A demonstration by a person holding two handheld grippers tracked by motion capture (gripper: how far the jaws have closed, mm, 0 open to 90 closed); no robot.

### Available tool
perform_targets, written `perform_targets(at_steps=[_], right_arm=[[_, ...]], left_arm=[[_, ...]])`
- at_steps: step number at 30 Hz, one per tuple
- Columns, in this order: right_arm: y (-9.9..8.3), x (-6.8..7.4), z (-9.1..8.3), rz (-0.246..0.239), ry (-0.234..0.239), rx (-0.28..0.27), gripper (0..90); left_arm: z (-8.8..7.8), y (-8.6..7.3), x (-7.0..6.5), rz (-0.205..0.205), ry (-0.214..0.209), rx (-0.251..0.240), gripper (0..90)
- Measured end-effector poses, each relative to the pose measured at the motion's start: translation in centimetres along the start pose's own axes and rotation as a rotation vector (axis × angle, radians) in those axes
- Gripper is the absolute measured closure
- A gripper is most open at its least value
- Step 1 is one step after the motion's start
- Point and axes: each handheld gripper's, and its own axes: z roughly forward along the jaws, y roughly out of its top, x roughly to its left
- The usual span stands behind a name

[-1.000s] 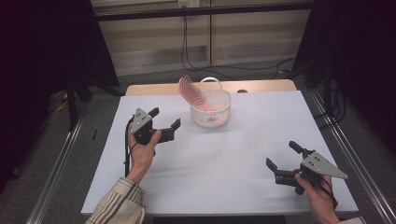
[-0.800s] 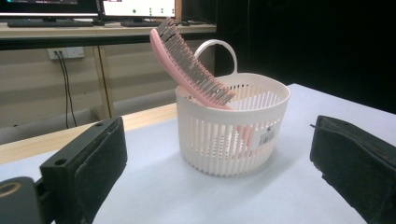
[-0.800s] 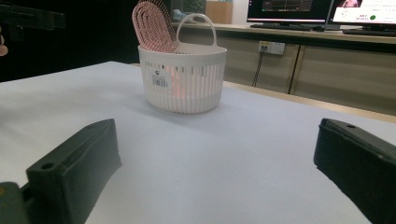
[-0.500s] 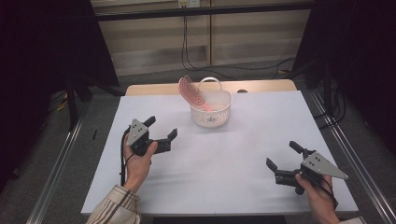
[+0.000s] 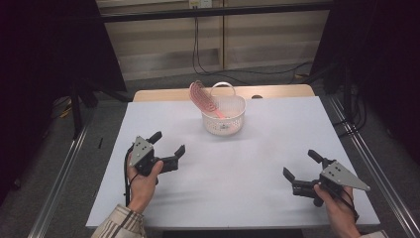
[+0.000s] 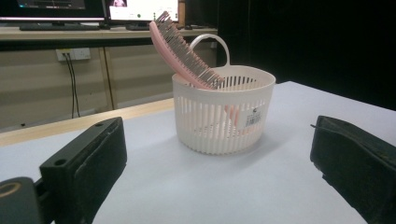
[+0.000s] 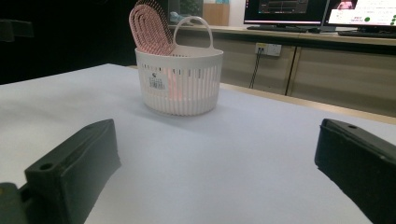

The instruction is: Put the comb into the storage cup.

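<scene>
Dark curtains and pale cabinet fronts ring a white worktop (image 5: pixel 233 168) whose far edge shows a strip of bare wood. Toward that far edge, about midway across, stands a white slatted basket (image 5: pixel 224 117) with a loop handle rising from its rim. A pink hairbrush (image 5: pixel 204 98) leans inside the basket, its handle down in the bowl and its oval head sticking up over the rim on the side away from the loop handle; in the left gripper view the bristles (image 6: pixel 187 51) face upward along the slanted head. A small label (image 7: pixel 157 82) sits on the basket wall, though its print is too small to read.

Nearer than the basket and off to its left, the left tool (image 5: pixel 168 148) is held in a hand (image 5: pixel 142 184) just above the white surface, well apart from the basket, its two black jaws spread wide with nothing between them. In its own view the basket stands framed in the gap between the jaws.

Nearer still, and off to the basket's right, the right tool (image 5: pixel 302 171) is held low by the other hand (image 5: pixel 337 208), jaws likewise wide apart and empty. It seems to hover rather than rest on the surface, but the angle leaves that unsure. A cable (image 5: pixel 126 173) trails from the left tool along the wrist.
</scene>
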Motion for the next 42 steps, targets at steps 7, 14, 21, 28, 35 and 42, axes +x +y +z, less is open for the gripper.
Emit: perform_targets(at_steps=[7, 14, 21, 28, 35, 42], right_arm=[[0.0, 0.0, 0.0, -0.001, -0.009, -0.003, 0.0], [0.0, -0.1, -0.1, 0.002, -0.015, -0.006, 0.0], [0.1, 0.0, -0.2, 0.005, -0.022, -0.007, 0.0], [0.1, -0.1, -0.5, 0.007, -0.052, -0.011, 0.0], [0.1, 0.1, -0.8, 0.015, -0.074, -0.019, 0.0], [0.1, 0.2, -1.3, 0.018, -0.101, -0.021, 0.0]], left_arm=[[-1.5, -0.4, -0.2, -0.002, 0.003, -0.001, 3.9], [-2.7, -1.2, -0.2, -0.02, 0.019, 0.013, 3.9], [-4.0, -1.6, -0.3, -0.025, 0.03, 0.025, 3.9], [-5.7, -1.6, -0.9, -0.034, 0.066, 0.025, 3.7], [-7.2, -1.9, -1.0, -0.043, 0.115, 0.033, 3.7], [-8.0, -2.3, -1.4, -0.016, 0.141, 0.037, 3.7]])
